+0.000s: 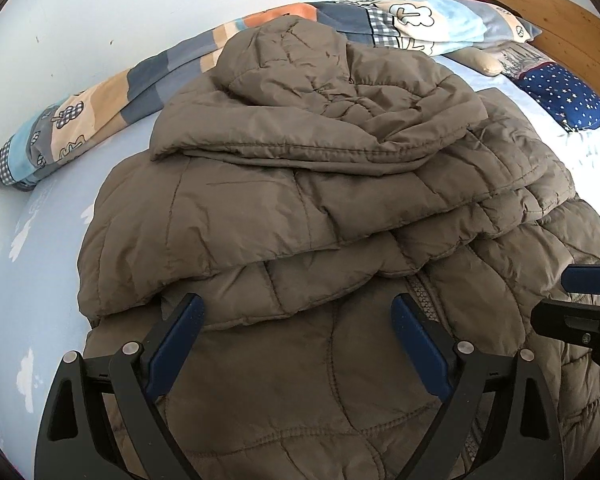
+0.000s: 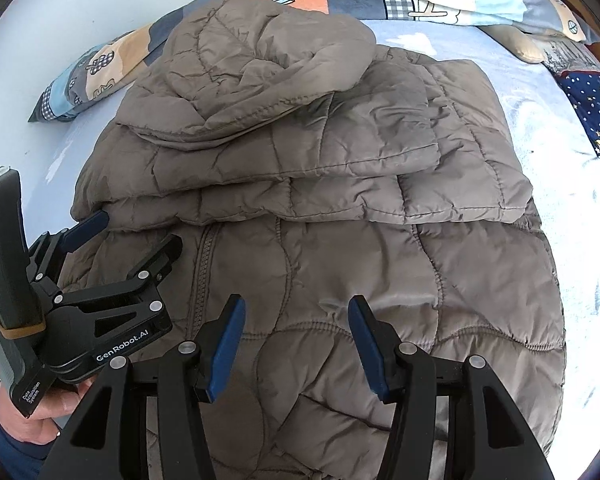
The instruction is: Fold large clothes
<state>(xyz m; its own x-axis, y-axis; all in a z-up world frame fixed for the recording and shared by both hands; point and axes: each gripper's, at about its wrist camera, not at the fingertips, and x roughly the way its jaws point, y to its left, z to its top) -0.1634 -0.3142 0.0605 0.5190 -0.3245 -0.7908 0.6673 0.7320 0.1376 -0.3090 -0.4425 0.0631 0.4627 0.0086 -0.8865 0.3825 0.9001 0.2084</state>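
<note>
Soft even daylight, sharp focus, fisheye-bowed edges.

"GenRobot.AI" on the left gripper [image 2: 134, 236] body

Brown quilted puffer jacket [image 1: 300, 208], sleeves and hood folded over its body, flat on the bed, zipper showing

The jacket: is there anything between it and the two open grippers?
Nothing visible. The left gripper and the right gripper both hang open directly over the brown quilted jacket, with only its own fabric below them.
</note>
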